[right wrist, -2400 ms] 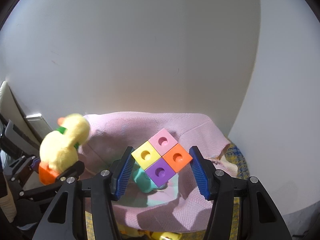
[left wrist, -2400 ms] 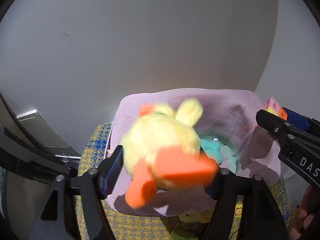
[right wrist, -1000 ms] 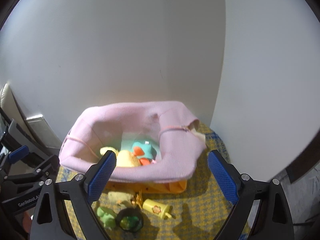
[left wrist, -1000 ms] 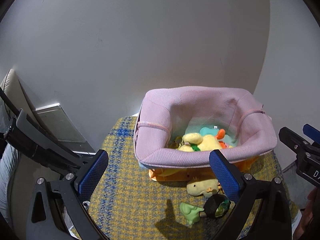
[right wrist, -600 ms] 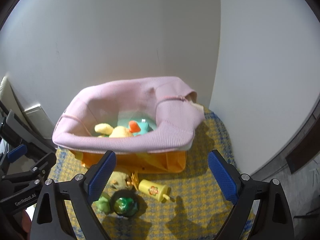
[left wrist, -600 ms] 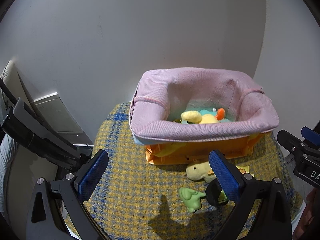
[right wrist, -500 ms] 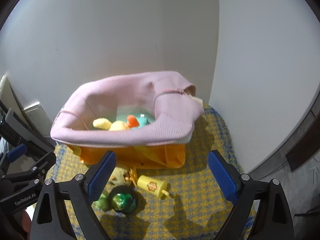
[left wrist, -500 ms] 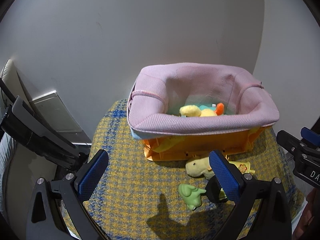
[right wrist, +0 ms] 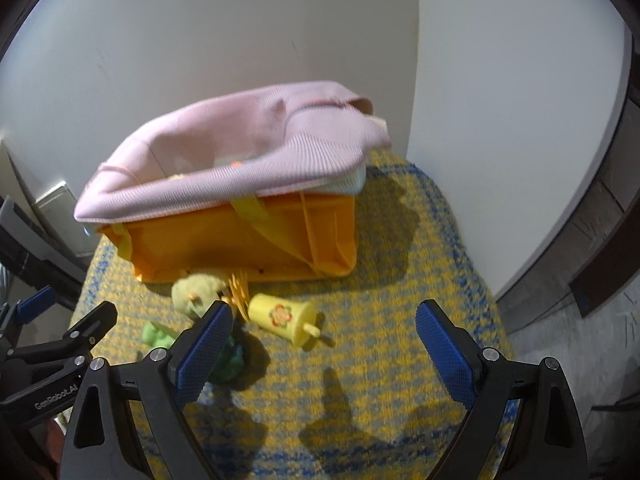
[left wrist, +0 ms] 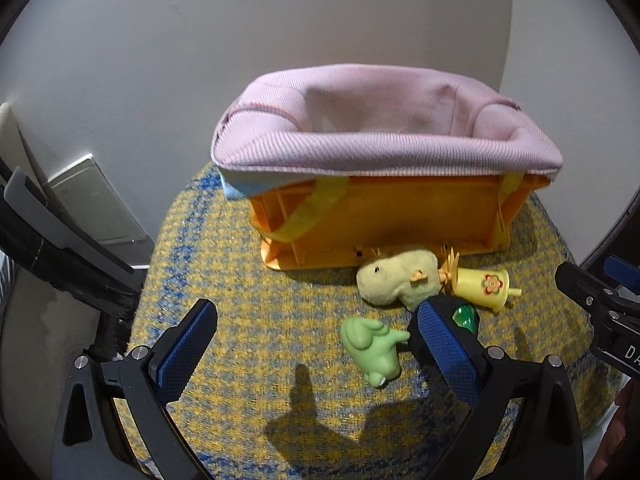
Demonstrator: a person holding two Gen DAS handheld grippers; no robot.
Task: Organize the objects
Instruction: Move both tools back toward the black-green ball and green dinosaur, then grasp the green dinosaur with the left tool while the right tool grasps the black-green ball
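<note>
An orange crate (left wrist: 384, 220) (right wrist: 248, 240) with a pink cloth liner (left wrist: 384, 152) (right wrist: 224, 168) stands on a yellow and blue checked cloth (left wrist: 240, 320). In front of it lie a pale green plush (left wrist: 396, 278) (right wrist: 198, 284), a yellow toy cup (left wrist: 484, 284) (right wrist: 282, 316), a green rubber animal (left wrist: 372, 344) (right wrist: 156, 336) and a dark round toy with a green centre (left wrist: 464, 316). My left gripper (left wrist: 316, 344) hangs open over the cloth, just left of the green animal. My right gripper (right wrist: 324, 344) is open and empty, below the yellow cup.
White walls stand close behind and to the right of the crate. A dark stand and a white panel (left wrist: 96, 200) sit at the left. The cloth's round edge (right wrist: 488, 280) drops to a grey floor at the right.
Both grippers have sunk toward the cloth. The crate has risen in both views, so its inside no longer shows and the loose toys in front appear larger.
</note>
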